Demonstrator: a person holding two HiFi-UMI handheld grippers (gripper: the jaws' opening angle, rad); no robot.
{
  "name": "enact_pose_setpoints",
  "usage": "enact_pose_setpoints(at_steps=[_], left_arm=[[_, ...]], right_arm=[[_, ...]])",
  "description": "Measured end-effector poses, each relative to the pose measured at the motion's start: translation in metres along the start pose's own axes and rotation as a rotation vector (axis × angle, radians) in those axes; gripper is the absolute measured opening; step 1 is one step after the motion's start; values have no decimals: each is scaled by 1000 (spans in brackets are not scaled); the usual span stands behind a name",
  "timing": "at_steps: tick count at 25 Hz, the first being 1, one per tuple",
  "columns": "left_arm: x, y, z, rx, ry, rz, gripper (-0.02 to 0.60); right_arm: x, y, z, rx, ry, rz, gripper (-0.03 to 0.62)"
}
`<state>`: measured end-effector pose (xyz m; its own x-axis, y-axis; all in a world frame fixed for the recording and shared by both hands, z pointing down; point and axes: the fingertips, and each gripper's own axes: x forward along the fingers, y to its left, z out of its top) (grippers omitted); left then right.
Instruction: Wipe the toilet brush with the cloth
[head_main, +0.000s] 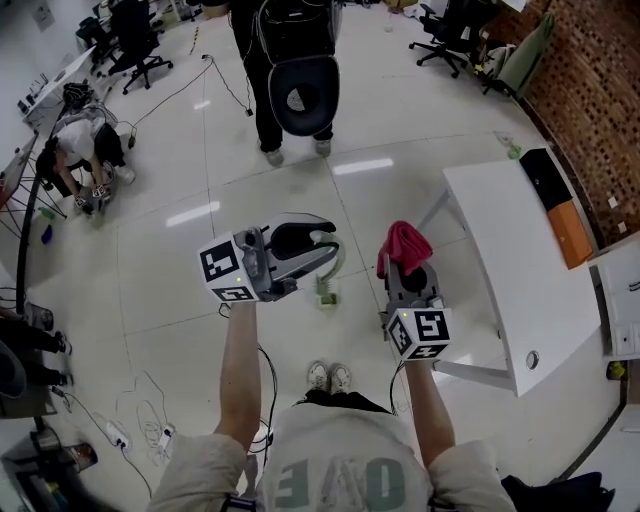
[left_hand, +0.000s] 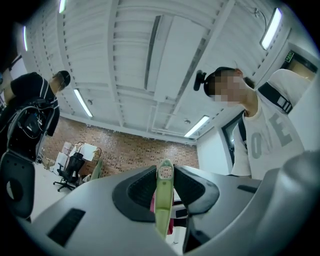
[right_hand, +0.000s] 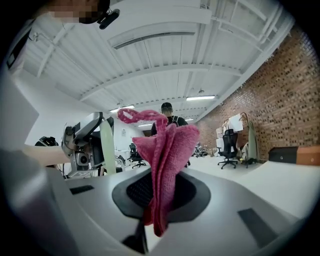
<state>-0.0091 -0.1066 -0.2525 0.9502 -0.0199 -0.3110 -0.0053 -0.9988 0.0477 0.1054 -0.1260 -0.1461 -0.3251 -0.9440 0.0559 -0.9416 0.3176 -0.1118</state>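
Left gripper (head_main: 322, 245): jaws drawn narrow and clamped on the handle of the pale green toilet brush (head_main: 327, 288), which is held above the floor, well off the long edge of the white table (head_main: 505, 250). Right gripper (head_main: 408, 268): nearer that table edge, with its jaws closed on the bunched pink cloth (head_main: 403, 243), which stands up from them. Brush and cloth are apart, the brush farther from the table.
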Motion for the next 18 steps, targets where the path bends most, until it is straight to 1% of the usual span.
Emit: enact_pose_setpoints(at_steps=[3,5,6,8,14,16,18], left_arm=[[-7,11,-20,-5,-13,2,110],[-21,19,-50,11,-25,-10,110],[-30,24,-74,23,-31,-16,110],[-52,33,-141,43,-35,-20,110],[-129,75,-384,73,-60,-3,110],[-153,86,-458,67,-65,-5,110],[-173,92,-520,63,-72,-11,110]], right_arm=[[8,-9,-23,-5,6,16,31],[19,-18,-56,-30,-5,27,31],[26,-24,-82,-41,-11,29,31],[41,-38,-153,-50,-18,31,31],[86,-85,-407,-51,-35,47,31],[95,-95,-481,-41,-42,63,31],[97,-101,-542,-41,-47,85,31]])
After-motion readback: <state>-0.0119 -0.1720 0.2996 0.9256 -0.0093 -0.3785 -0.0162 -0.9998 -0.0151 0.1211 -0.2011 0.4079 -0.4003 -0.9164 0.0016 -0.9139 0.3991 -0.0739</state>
